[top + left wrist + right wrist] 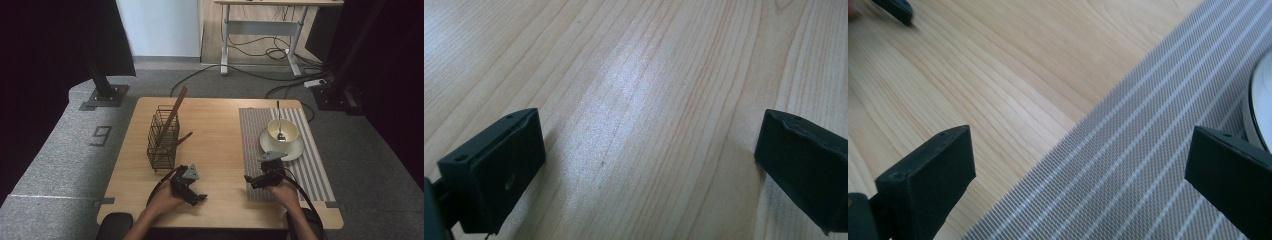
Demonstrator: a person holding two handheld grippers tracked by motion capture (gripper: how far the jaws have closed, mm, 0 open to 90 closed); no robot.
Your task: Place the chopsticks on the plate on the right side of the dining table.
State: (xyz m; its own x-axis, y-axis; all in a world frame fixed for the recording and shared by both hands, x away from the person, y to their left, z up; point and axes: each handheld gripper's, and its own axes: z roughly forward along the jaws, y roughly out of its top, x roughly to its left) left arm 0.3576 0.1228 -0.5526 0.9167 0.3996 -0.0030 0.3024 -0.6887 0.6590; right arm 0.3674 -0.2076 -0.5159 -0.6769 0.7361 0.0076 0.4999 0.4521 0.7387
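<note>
Wooden table, grey carpet around. Near its front edge, left gripper spread wide over bare wood, clasping nothing; right gripper equally wide, empty, at the striped placemat's edge. Beyond, saucer with cup and spoon; wire basket far left.

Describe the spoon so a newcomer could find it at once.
Start at the grey striped placemat on the wooden table's right side. On it, a white saucer holds a pale bowl. The spoon stands inside, its thin metal handle rising above the far rim.
</note>
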